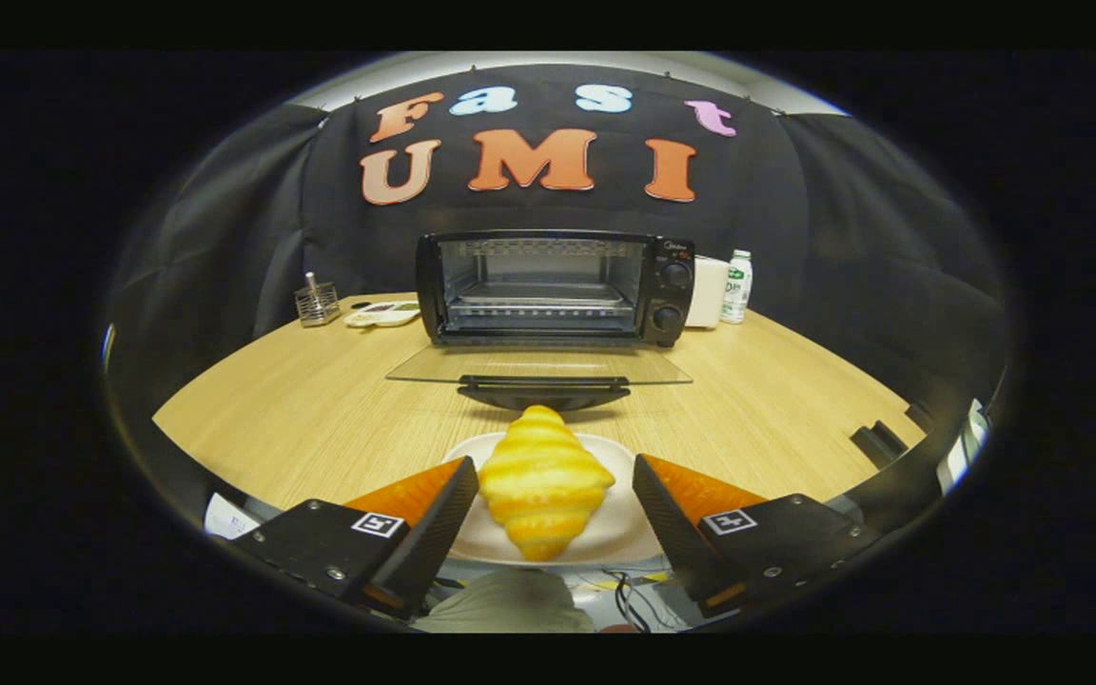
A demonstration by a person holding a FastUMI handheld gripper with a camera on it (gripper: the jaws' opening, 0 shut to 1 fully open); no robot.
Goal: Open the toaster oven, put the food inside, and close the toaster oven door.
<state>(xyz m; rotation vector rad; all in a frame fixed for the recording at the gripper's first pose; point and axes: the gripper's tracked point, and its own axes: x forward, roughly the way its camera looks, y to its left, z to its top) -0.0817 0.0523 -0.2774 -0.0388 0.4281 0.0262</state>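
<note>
A yellow croissant (545,480) lies on a white plate (626,535) near the wooden table's front edge. My gripper (553,468) is open, and its orange-and-black fingers (434,509) straddle the croissant. The left finger is very close to the croissant's side, while the right one stands a small gap away. Beyond the plate stands the black toaster oven (674,290). Its glass door (538,365) is folded down flat, with the black handle (543,390) pointing at the plate. The oven's cavity shows a wire rack with nothing on it.
Left of the oven sit a small wire holder (317,303) and a white tray (383,313). To its right stand a white box (708,292) and a plastic bottle (736,285). Black items (876,440) lie at the table's right edge. Cables hang below the front edge.
</note>
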